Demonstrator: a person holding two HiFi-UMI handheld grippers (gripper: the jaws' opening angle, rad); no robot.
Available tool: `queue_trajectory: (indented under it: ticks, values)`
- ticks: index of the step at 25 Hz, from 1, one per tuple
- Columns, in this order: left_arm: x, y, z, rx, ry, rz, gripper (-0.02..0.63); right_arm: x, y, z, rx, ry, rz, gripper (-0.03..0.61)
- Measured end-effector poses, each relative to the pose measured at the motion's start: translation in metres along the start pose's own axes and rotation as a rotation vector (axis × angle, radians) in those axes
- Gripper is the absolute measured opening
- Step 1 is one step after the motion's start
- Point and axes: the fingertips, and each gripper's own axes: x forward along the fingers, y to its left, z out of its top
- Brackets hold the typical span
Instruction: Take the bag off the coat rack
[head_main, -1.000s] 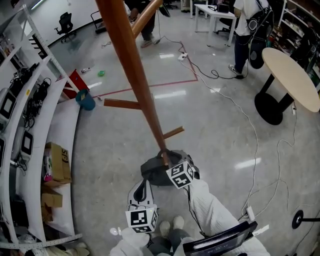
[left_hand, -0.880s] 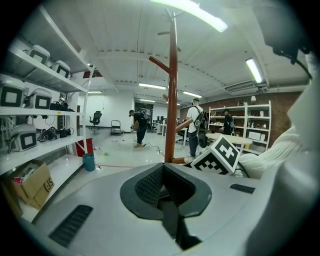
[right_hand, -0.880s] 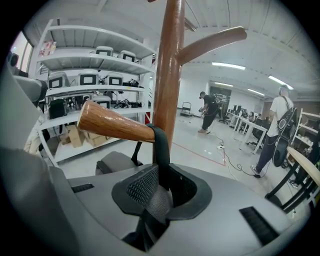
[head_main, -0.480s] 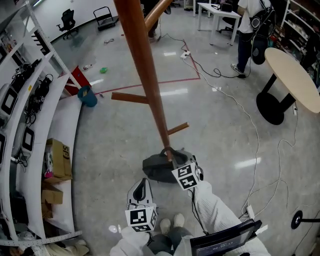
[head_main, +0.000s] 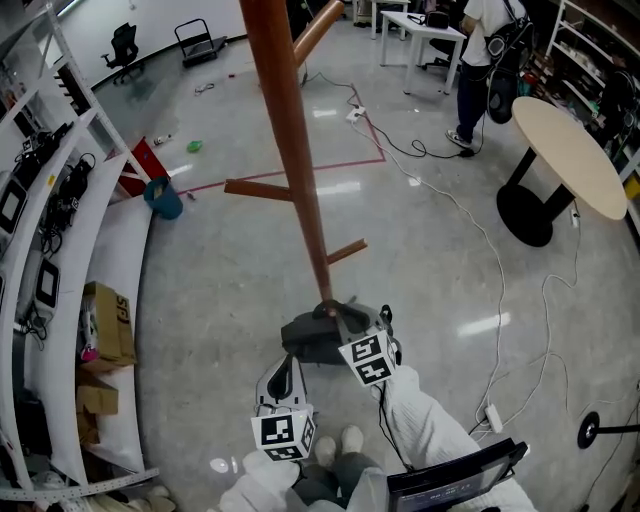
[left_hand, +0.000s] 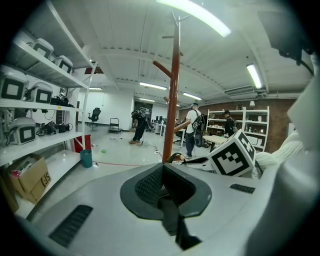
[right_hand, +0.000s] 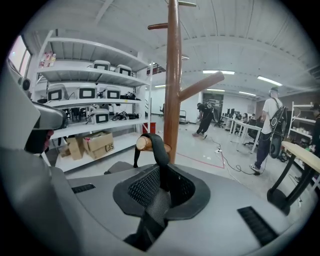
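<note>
A tall brown wooden coat rack (head_main: 295, 170) rises in front of me. A dark grey bag (head_main: 308, 342) hangs low on it. Its black strap (right_hand: 158, 152) loops over the round end of a short peg (right_hand: 143, 143). My right gripper (head_main: 347, 328) is shut on that strap just below the peg, with the strap running down between the jaws. My left gripper (head_main: 284, 378) hangs lower left of the bag, shut with nothing in it. In the left gripper view the rack pole (left_hand: 174, 100) stands ahead, with the right gripper's marker cube (left_hand: 231, 152) beside it.
White shelving (head_main: 60, 230) with devices and cardboard boxes (head_main: 108, 322) curves along the left. A teal bin (head_main: 168, 200) stands behind it. A round table (head_main: 565, 150) stands at the right, cables (head_main: 500, 270) trail over the floor, and a person (head_main: 478, 60) stands at the back.
The head view has shifted a little. My right gripper stays shut on the strap at the peg and has barely moved. My left gripper has not moved.
</note>
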Motion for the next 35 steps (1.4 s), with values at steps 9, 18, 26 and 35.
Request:
queue_trajectory:
  ticks: [9, 18, 26, 35]
  values:
    - [-0.016, -0.005, 0.005, -0.007, -0.028, -0.031, 0.0, -0.031, 0.011, 0.016, -0.02, -0.038, -0.033, 0.046]
    - [-0.044, -0.018, 0.018, -0.004, -0.083, -0.079, 0.0, -0.083, 0.029, 0.032, 0.028, -0.101, -0.074, 0.046]
    - [-0.069, -0.038, 0.029, 0.001, -0.132, -0.137, 0.0, -0.139, 0.049, 0.029, 0.074, -0.108, -0.131, 0.046]
    - [-0.1, -0.059, 0.026, 0.041, -0.141, -0.225, 0.0, -0.191, 0.081, 0.014, 0.154, -0.113, -0.227, 0.046]
